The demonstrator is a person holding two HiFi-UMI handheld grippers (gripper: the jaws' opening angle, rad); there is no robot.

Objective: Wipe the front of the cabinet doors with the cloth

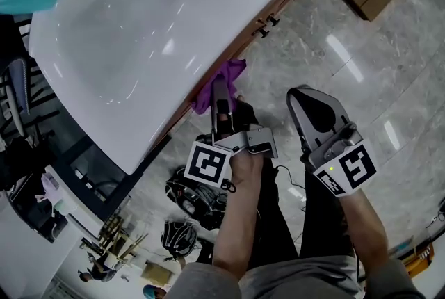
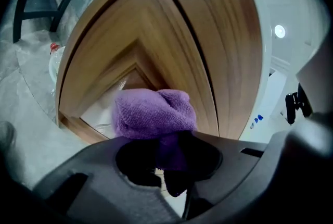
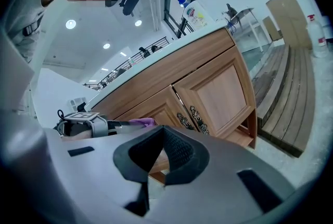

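Head view: my left gripper is pinching the cloth just under the sink edge, my right gripper hanging beside it, farther out. Left gripper view: the cloth is bunching straight ahead of the jaws, seemingly touching the cabinet door, so the left is nearer. Right gripper view: my jaws are sitting pressed together, holding nothing.

Purple cloth; tan wood-grain cabinet doors; glossy white sink; grey marbled floor.
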